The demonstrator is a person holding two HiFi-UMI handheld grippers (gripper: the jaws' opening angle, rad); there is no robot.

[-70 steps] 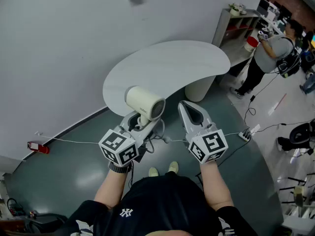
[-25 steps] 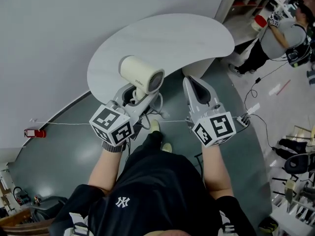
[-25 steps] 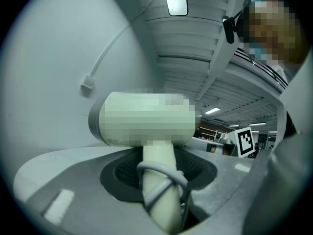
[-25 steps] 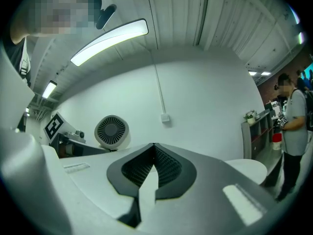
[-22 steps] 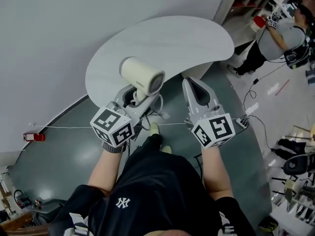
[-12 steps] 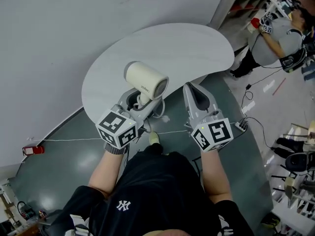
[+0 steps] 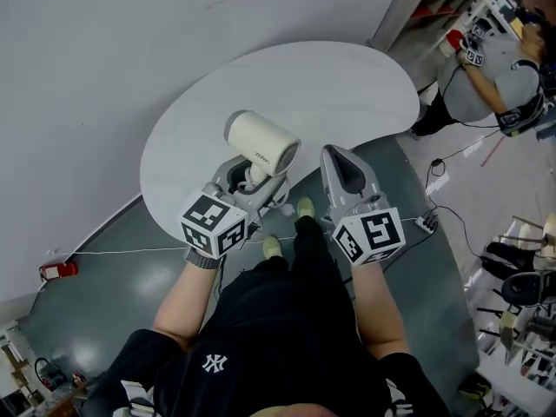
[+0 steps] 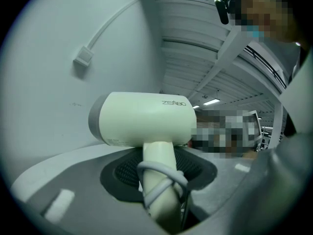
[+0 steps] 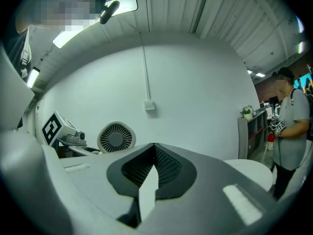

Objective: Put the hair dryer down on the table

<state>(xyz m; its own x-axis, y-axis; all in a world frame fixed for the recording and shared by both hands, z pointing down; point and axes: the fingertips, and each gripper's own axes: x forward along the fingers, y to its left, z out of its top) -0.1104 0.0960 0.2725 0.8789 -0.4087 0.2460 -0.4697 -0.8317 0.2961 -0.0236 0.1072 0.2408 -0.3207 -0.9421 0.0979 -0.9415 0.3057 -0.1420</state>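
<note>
Progress looks partial: the hair dryer [image 7: 261, 143] is held aloft by its handle, with the left gripper [image 7: 244, 179] fingers clamped on it and the cord [image 8: 162, 178] looped round that handle. From the head view it appears to hang over the near edge of the white worktop [image 7: 347, 85], not resting on it. The right gripper [image 7: 338, 160] hovers beside it, fingers together on nothing. Lowering and release remain.

Person steps in toward the table [image 7: 347, 85], 1 shoe [image 7: 306, 207] now ahead of the other. Left gripper [image 7: 250, 177] brings the hair dryer [image 7: 261, 143] from the near edge to over the tabletop, probably not touching it. Right gripper [image 7: 335, 153] tip now sits at the table edge.
</note>
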